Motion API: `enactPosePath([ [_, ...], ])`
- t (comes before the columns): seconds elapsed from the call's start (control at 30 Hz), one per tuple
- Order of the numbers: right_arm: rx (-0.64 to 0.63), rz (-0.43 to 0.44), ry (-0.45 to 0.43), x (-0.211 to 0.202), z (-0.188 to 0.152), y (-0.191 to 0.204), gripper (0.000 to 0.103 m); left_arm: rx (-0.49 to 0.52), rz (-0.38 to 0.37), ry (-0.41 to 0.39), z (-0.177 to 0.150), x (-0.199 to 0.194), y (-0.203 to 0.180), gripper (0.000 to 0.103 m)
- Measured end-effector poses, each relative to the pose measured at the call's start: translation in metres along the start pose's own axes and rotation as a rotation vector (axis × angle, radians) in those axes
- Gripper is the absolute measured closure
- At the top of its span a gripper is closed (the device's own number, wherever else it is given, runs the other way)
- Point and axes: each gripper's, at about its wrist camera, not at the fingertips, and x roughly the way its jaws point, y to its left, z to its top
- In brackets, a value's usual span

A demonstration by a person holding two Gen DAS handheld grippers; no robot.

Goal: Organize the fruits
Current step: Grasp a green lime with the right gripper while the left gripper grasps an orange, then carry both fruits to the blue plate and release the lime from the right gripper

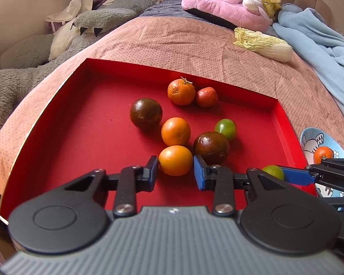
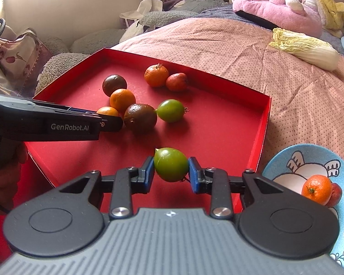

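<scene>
Nearest item: right gripper (image 2: 171, 173), pads closed on a green fruit (image 2: 170, 167) across its middle, held over the near part of the red tray (image 2: 264, 116). Left gripper (image 1: 175, 171), jaws open, straddled an orange (image 1: 175, 160) without clear contact; whether its pads touched could not be told. Tray contents, from that orange: second orange (image 1: 175, 131) at 12 o'clock, brown fruit (image 1: 211, 147) at 2, second green fruit (image 1: 225, 128) beyond it, another brown fruit (image 1: 145, 114) at 11, tangerine (image 1: 181, 91) and red fruit (image 1: 206, 97) at the far wall. Blue bowl (image 2: 284, 158), at 3 o'clock outside the tray, held a tangerine and a red fruit. Handling, judged: light, round, smooth-skinned, liable to roll or slip; grip at the widest girth, moderate pressure to avoid bruising.
</scene>
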Motion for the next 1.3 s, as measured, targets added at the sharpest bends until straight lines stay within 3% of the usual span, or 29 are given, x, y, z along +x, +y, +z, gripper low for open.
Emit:
enactPosePath([
  [0.8, -0.008, 0.023, -0.039, -0.031, -0.008, 0.005, 0.066, 0.011, 0.067, -0.027, -0.002, -0.018, -0.007, 0.067],
  [1.3, 0.011, 0.036, -0.072, -0.044, -0.013, 0.001, 0.066, 0.038, 0.071, -0.038, -0.004, -0.026, -0.02, 0.067],
])
